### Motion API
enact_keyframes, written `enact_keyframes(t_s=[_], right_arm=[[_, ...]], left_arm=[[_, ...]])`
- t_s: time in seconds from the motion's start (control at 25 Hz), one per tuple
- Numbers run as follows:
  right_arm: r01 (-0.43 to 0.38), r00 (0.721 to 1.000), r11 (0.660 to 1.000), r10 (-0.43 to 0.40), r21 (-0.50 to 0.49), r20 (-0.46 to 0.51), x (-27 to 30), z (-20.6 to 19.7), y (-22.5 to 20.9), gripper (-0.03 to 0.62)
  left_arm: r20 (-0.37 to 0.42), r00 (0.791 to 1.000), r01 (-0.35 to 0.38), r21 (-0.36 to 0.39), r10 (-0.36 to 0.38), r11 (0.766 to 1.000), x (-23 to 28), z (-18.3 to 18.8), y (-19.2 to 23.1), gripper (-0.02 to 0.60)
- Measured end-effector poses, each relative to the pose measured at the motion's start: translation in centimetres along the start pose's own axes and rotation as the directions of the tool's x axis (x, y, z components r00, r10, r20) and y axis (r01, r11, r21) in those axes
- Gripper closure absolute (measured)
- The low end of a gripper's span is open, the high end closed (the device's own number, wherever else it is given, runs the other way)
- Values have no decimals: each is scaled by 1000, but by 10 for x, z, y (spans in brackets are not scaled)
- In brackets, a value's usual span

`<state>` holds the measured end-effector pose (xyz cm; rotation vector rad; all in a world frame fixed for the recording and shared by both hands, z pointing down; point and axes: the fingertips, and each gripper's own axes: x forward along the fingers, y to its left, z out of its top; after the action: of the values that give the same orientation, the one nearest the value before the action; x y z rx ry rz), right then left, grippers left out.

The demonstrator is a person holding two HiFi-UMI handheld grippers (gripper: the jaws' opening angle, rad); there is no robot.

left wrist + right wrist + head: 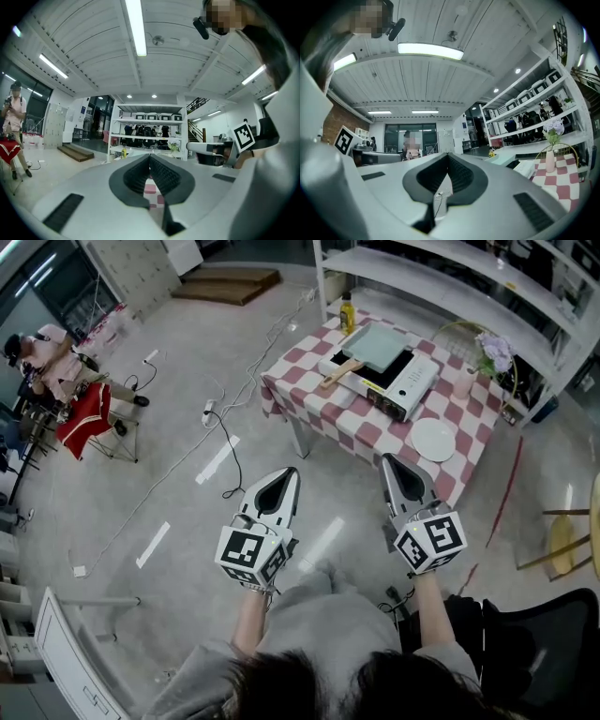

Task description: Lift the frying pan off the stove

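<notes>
The step in hand is judged to be the approach; the lift itself is not begun and nothing is grasped. At the far left a person (47,357) is seen beside a red cloth, well apart from the work, and a dark cable (228,451) is trailed across the smooth grey floor. The left gripper (291,472) is held low before the body, its ribbed black pads pressed together with nothing between them, as its own view shows. The right gripper (388,458) is held likewise, jaws fully together and empty, near the table's front edge. The table (314,395) is draped in a red-and-white checked cloth. On it the frying pan (377,345), square and pale green, is seated on the white, boxy stove (412,388), with its wooden handle (338,375) stuck out to the left. Whether the pan's surface is smooth or textured cannot be told at this range. A round white plate (433,439) lies further right. For the next move, a gripper would need to be opened, carried forward and closed across the slim handle.
</notes>
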<state>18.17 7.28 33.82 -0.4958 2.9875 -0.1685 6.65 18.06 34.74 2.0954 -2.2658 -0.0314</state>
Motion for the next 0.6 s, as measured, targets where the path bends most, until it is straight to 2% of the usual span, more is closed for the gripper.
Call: enact_keyframes(t_s=[0.36,0.6], right_arm=[[0,1000,1000,1,30,-18,16,-9,1,572],[29,999,999,-28,33,-39,43,-22,-6,572]], left_arm=[[-14,1000,7,-39,-8,999,5,-9,8,555],[-31,999,37,-58,-39,998,23,-18,34,555]])
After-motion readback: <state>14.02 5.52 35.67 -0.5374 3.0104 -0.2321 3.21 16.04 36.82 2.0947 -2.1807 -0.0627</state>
